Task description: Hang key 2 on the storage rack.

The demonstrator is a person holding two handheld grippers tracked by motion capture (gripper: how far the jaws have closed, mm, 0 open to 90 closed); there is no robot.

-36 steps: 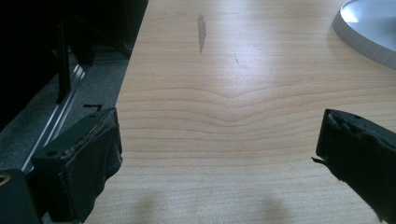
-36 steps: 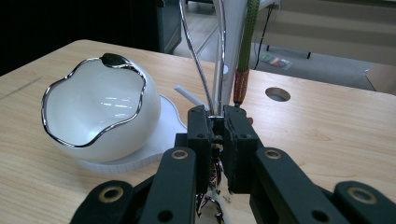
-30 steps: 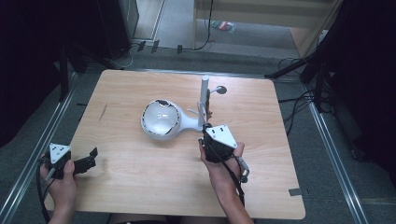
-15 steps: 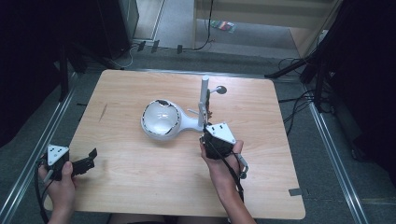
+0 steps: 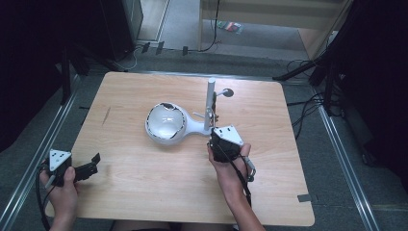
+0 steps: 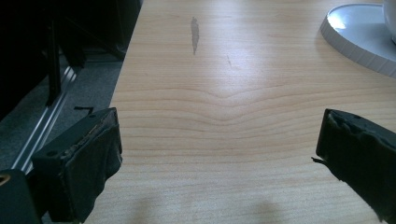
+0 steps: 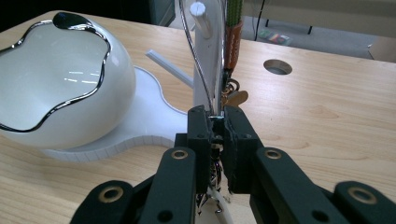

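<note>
Wooden desk (image 5: 144, 183) carries a white bowl stand (image 5: 166, 124); right tool (image 7: 215, 122) pinches a thin wire loop (image 7: 198, 70) beside its post (image 5: 210, 103), left tool (image 6: 219, 154) spread wide.

One white bowl stand (image 5: 173, 126), two tongs (image 5: 91, 166)

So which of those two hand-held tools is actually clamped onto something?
The right tool, beside the white bowl stand: its jaws are shut on a thin silver chain. The left tool is open.

White bowl (image 5: 165, 123) with chrome rim on white stand (image 5: 210, 102); pale wood-grain table (image 5: 144, 183).
</note>
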